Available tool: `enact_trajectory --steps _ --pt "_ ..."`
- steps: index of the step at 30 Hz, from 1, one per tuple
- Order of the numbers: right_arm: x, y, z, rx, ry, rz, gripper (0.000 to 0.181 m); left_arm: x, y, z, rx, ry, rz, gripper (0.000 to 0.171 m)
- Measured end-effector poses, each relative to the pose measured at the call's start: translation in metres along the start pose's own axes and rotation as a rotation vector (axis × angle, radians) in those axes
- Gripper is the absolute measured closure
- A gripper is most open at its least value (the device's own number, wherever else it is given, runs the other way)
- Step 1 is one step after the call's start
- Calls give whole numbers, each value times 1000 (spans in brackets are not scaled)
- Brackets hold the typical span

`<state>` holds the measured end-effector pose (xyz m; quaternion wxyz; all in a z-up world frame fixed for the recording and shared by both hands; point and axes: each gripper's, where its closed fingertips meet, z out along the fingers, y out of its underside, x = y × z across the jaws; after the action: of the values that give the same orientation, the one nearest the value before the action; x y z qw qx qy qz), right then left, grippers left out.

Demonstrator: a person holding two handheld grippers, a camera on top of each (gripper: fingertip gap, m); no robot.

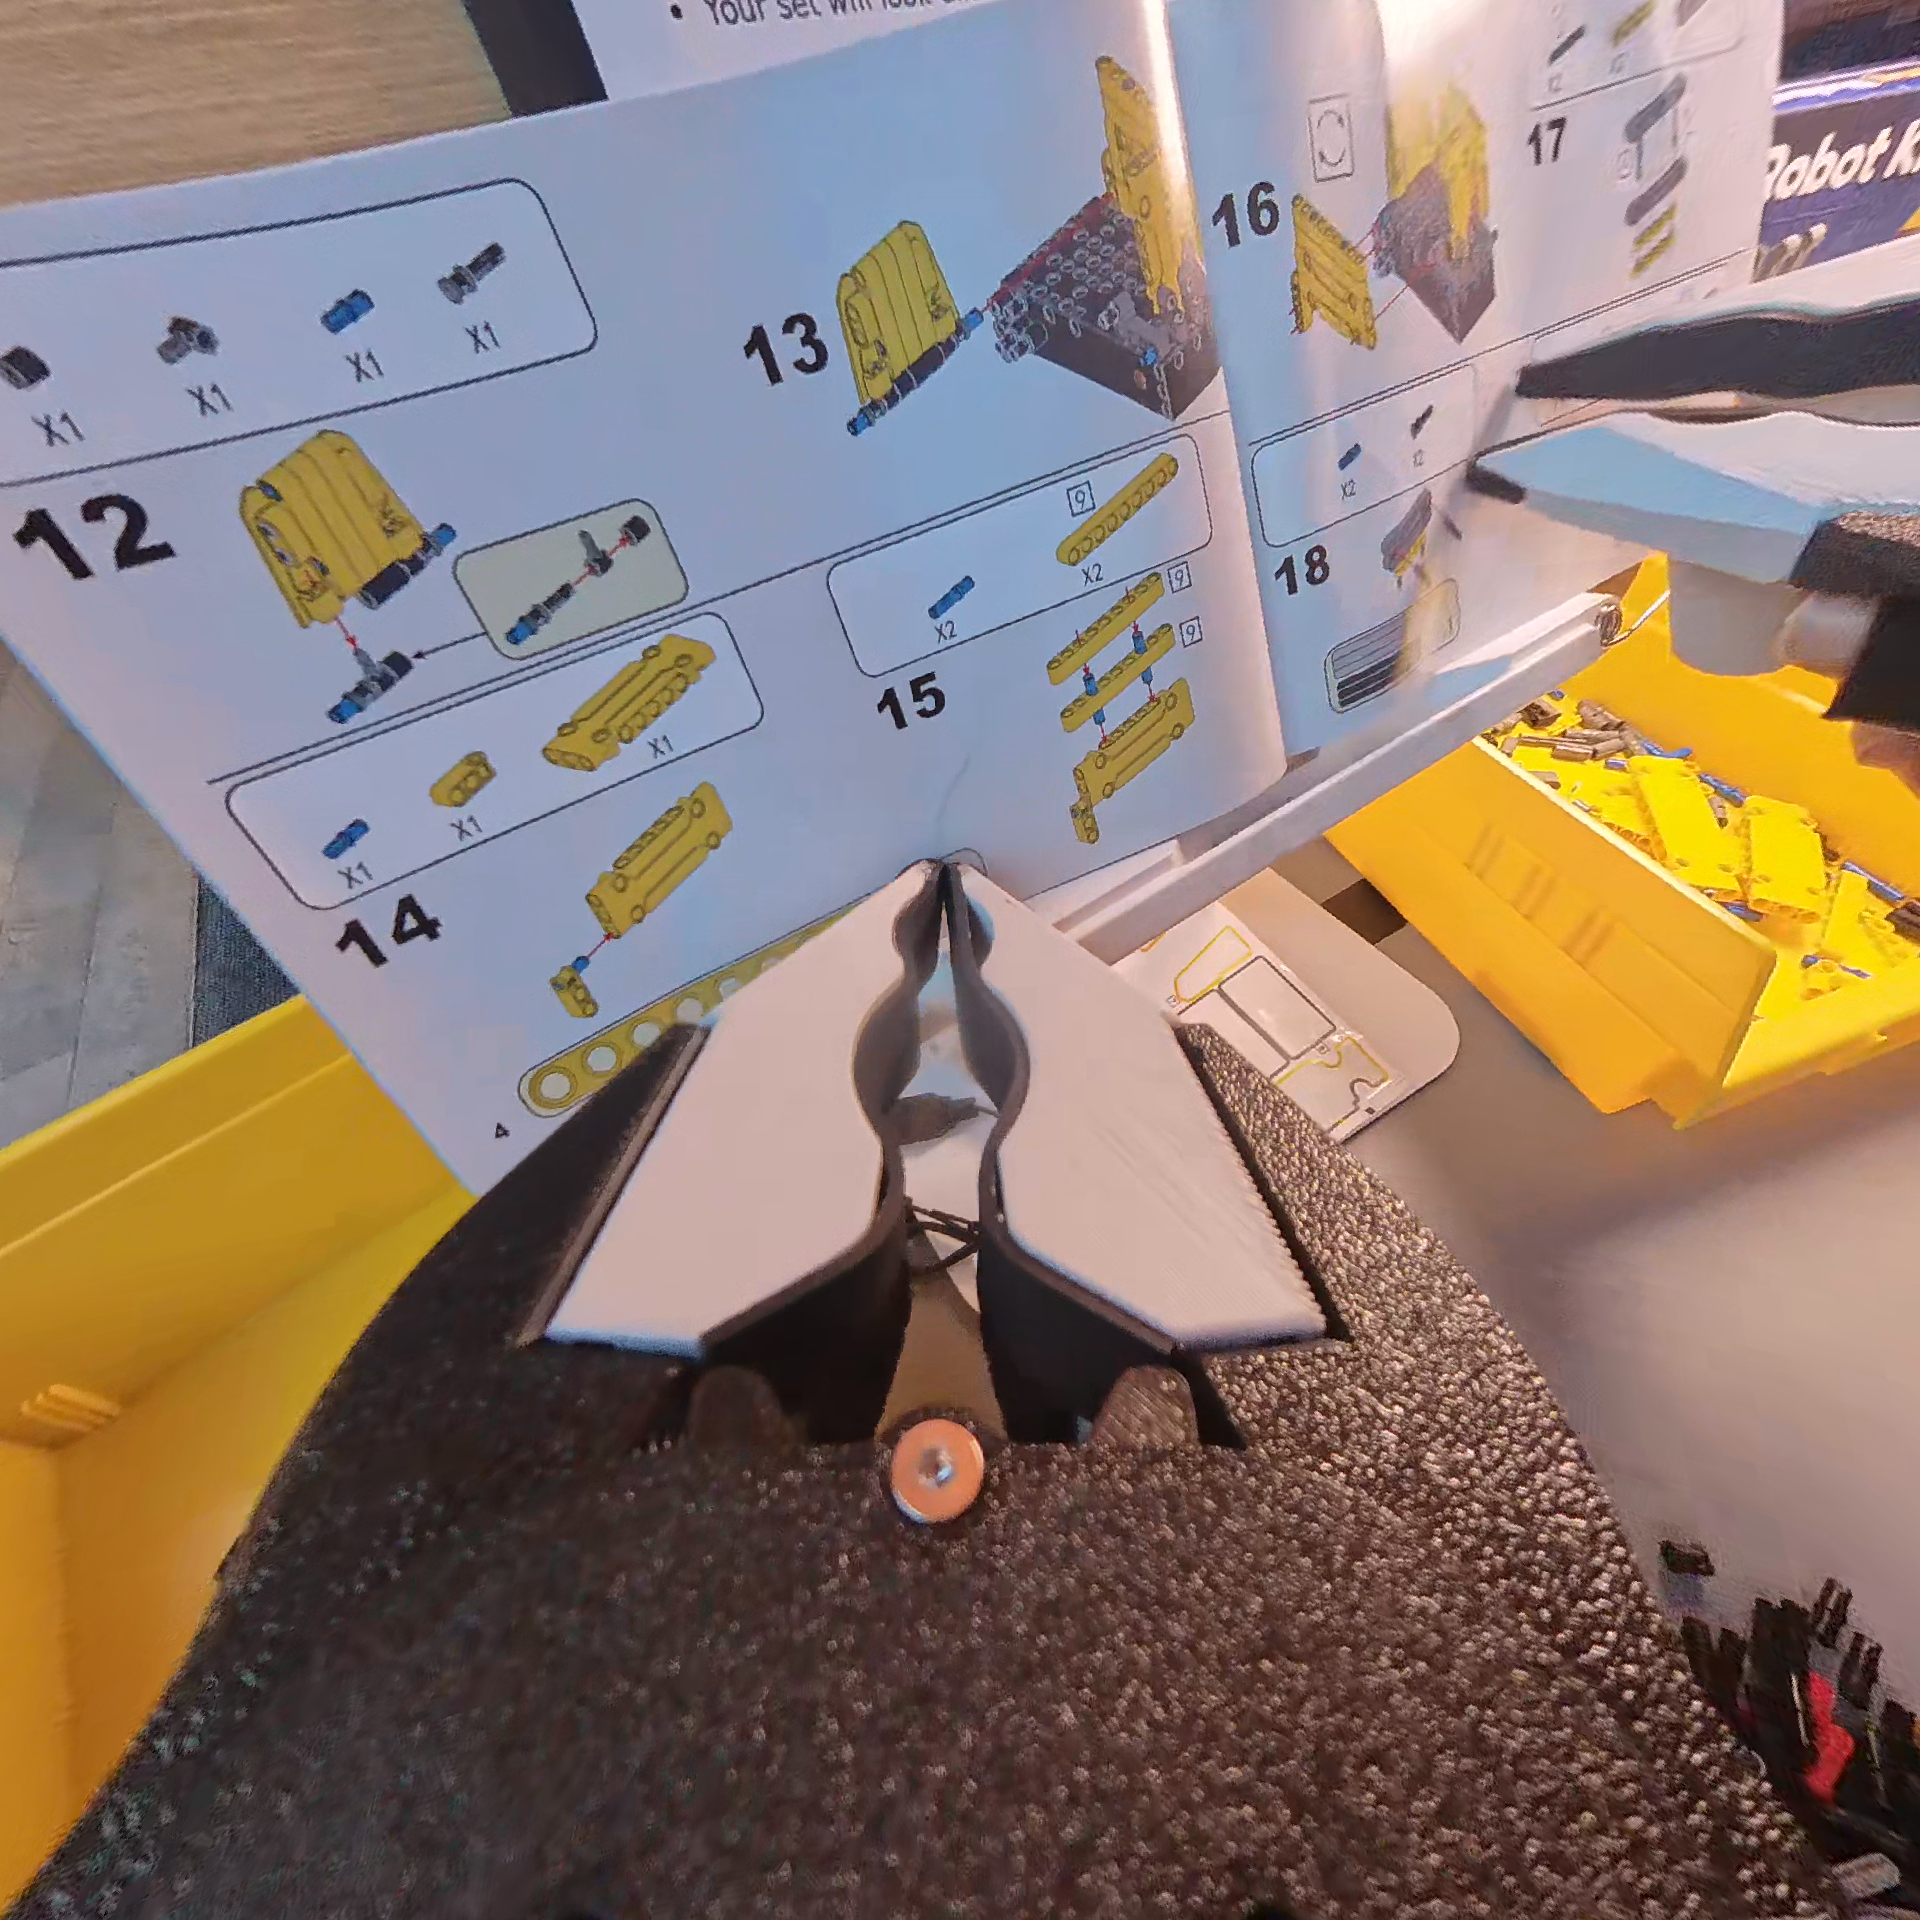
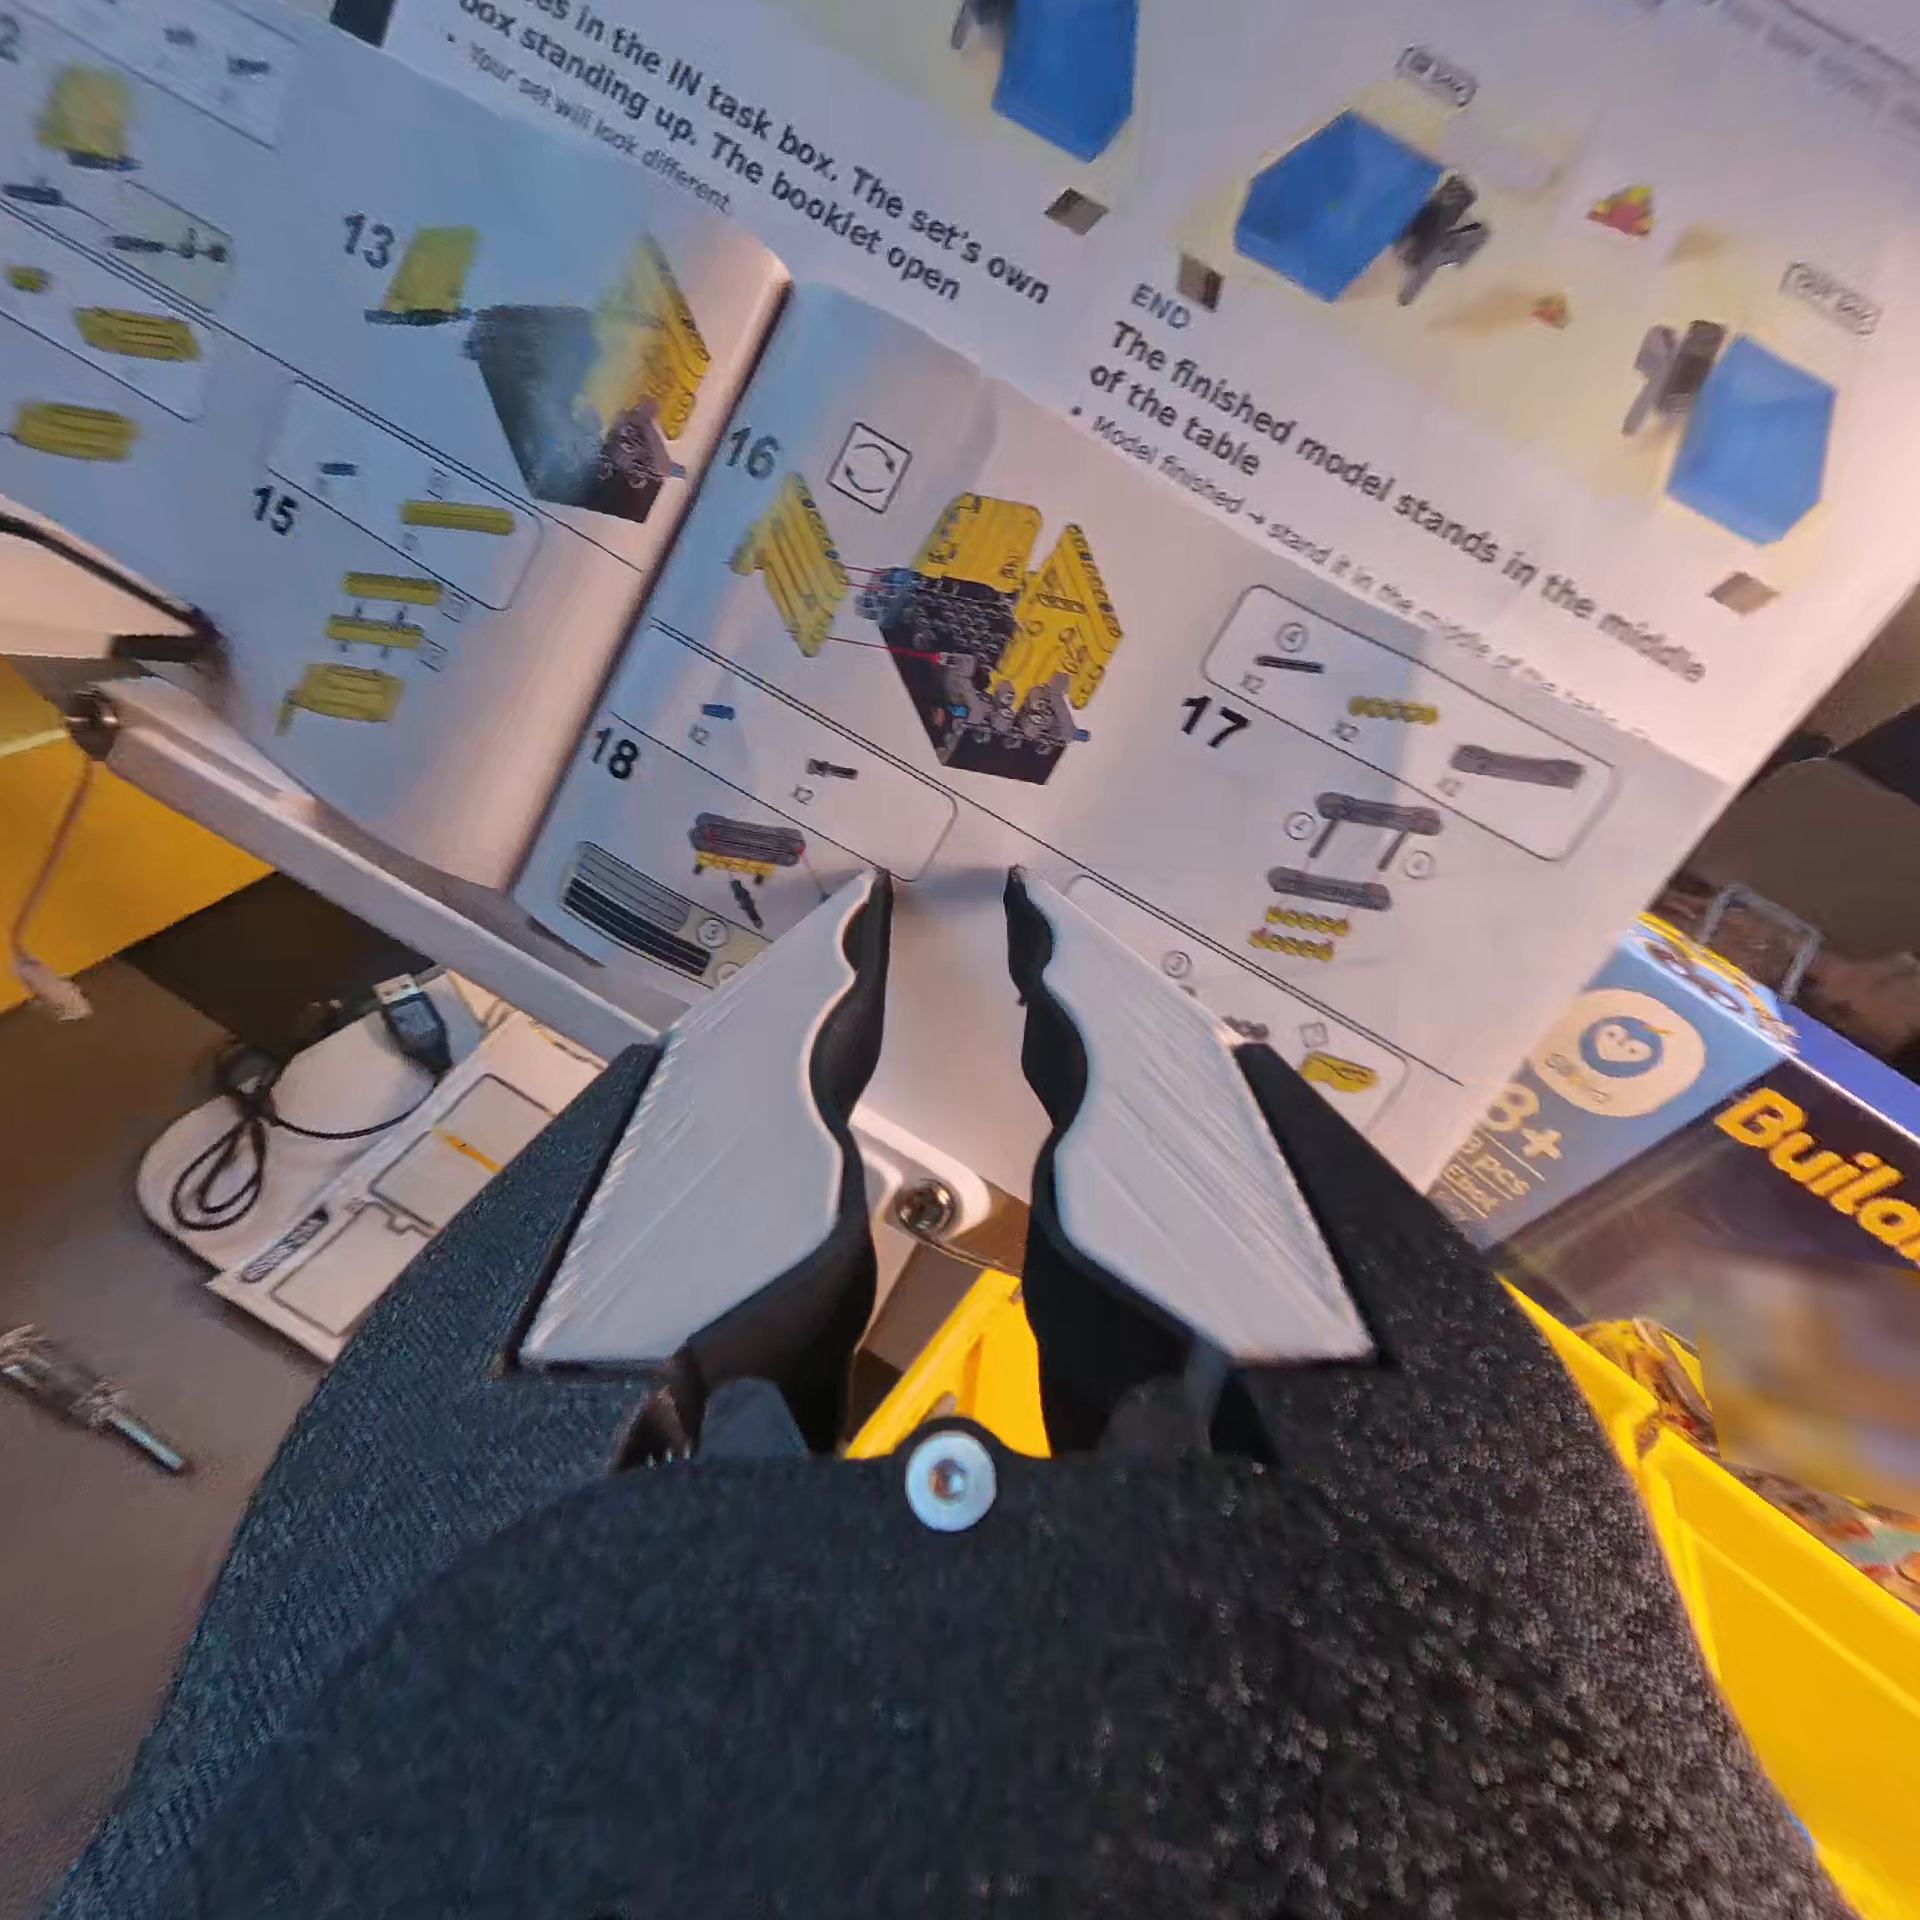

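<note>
An open instruction booklet (image 1: pixel 727 499) with drawings of yellow building parts stands propped on a white stand (image 1: pixel 1195 883). My left gripper (image 1: pixel 941 871) is shut, its tips pinching the bottom edge of the booklet's left page. My right gripper (image 2: pixel 948 881) is open, its tips just in front of the lower edge of the right page (image 2: pixel 1039 675), with nothing between them. The right gripper also shows in the left wrist view (image 1: pixel 1501 436), by the right page. The left gripper shows at the left edge of the right wrist view (image 2: pixel 156 644).
A yellow bin (image 1: pixel 1558 914) of yellow and grey parts sits to the right, another yellow bin (image 1: pixel 208 1247) to the left. A blue set box (image 2: pixel 1714 1143), a sticker sheet (image 1: pixel 1278 1018) and a black cable (image 2: pixel 312 1101) lie by the stand. A printed sheet (image 2: pixel 1351 312) hangs behind. My right fingertips sit around 15 cm from my left ones.
</note>
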<state>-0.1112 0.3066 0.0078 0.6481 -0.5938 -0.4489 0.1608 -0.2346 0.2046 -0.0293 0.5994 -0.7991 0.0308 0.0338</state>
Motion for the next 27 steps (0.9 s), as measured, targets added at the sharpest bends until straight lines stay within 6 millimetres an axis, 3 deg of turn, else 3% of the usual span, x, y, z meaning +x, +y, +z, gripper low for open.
enact_trajectory --steps 3,5,7,17,27 --pt "17 13 -7 -14 88 -38 151 -3 3 -2 -2 15 -1 171" --pt "30 23 -14 -22 131 -16 127 -4 5 -3 7 31 -23 171" --pt "37 34 -18 -29 119 32 117 -4 6 -4 14 33 -32 171" --pt "39 48 -27 -70 116 63 118 -5 21 -13 -20 45 -82 170" --pt "44 46 -52 -42 118 109 118 0 9 -35 18 63 -92 166"
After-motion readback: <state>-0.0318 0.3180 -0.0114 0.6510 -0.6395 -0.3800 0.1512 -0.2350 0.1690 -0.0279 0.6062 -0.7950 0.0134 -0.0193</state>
